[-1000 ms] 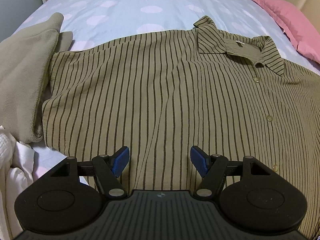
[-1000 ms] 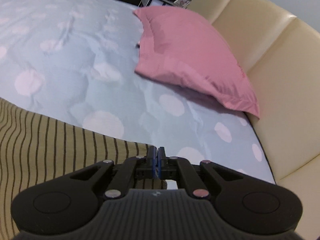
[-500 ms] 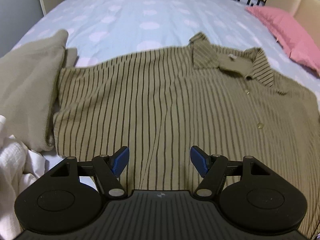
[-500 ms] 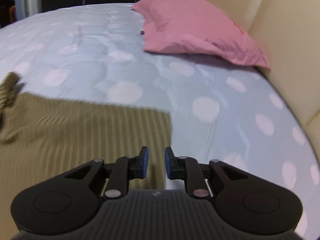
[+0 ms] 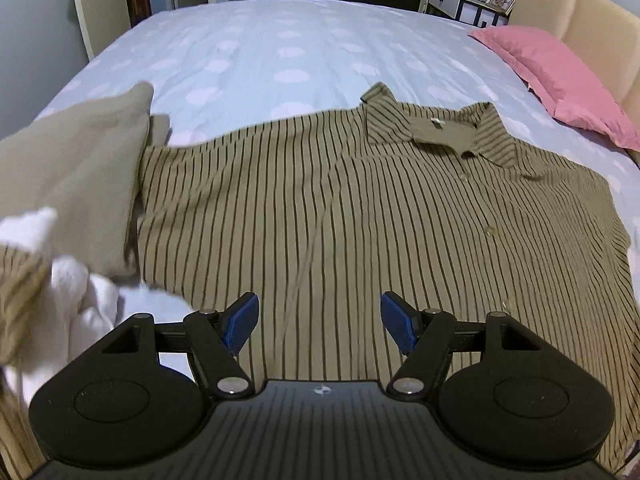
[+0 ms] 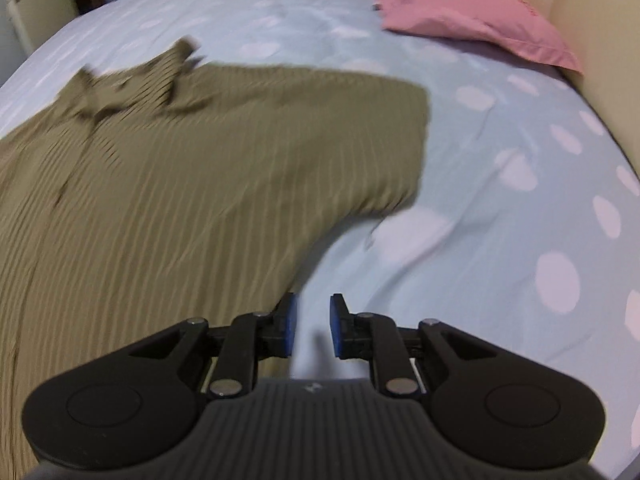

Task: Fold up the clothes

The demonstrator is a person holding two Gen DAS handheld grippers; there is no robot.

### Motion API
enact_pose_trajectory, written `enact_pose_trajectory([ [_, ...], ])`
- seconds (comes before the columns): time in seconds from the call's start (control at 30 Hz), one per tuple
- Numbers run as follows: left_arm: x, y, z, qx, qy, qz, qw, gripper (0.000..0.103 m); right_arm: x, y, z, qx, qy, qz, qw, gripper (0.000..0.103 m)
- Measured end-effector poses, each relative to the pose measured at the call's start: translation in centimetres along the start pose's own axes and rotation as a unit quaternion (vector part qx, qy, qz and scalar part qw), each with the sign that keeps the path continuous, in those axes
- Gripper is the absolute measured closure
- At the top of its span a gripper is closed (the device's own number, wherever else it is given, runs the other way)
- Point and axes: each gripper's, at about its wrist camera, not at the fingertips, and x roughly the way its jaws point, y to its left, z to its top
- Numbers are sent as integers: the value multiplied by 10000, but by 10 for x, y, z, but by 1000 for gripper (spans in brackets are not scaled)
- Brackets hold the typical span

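Observation:
An olive shirt with dark stripes point(image 5: 360, 208) lies spread flat, front up, on the spotted bed sheet point(image 5: 280, 40), collar toward the far side. My left gripper point(image 5: 320, 328) hovers open above the shirt's near part, with nothing between its blue pads. In the right wrist view the shirt point(image 6: 180, 168) is blurred and its sleeve point(image 6: 360, 132) lies flat on the sheet. My right gripper point(image 6: 313, 328) stands a little open over bare sheet just right of the shirt's edge, and holds nothing.
A folded beige garment point(image 5: 76, 176) and crumpled white cloth point(image 5: 72, 292) lie left of the shirt. A pink pillow point(image 5: 560, 76) rests by the cream headboard point(image 5: 580, 12) at the right. Bare sheet point(image 6: 500, 240) stretches right of the shirt.
My right gripper has opened from shut, let the sleeve go and swung back, so the whole sleeve shows. The left gripper has drawn back and up, still open.

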Motion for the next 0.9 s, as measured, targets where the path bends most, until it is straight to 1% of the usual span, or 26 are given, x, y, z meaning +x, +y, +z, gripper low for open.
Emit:
enact_pose_trajectory([
  [0.23, -11, -2, -37, -173, 108, -188, 9996, 37, -43, 45, -59, -585, -204, 456, 9970, 83],
  [0.37, -19, -3, -48, -230, 79, -290, 9993, 37, -61, 64, -93, -1264, -236, 439, 9907, 83],
  [0.5, -26, -6, -55, -274, 25, -389, 9989, 37, -71, 80, -124, -2086, -193, 298, 9774, 83],
  [0.6, -30, -10, -57, -272, -30, -454, 9986, 37, -73, 93, -149, -2841, -141, 175, 9585, 83],
  [0.73, -31, -12, -57, -293, -73, -472, 9984, 37, -71, 106, -177, -3768, -18, -37, 9263, 83],
  [0.8, -30, -13, -57, -287, -67, -479, 9984, 37, -70, 110, -189, -4104, 57, -100, 9118, 83],
  [0.83, -30, -13, -57, -280, -70, -478, 9984, 37, -70, 111, -194, -4290, 72, -132, 9032, 77],
  [0.9, -29, -14, -58, -280, -74, -470, 9985, 37, -70, 114, -205, -4721, 65, -236, 8812, 64],
])
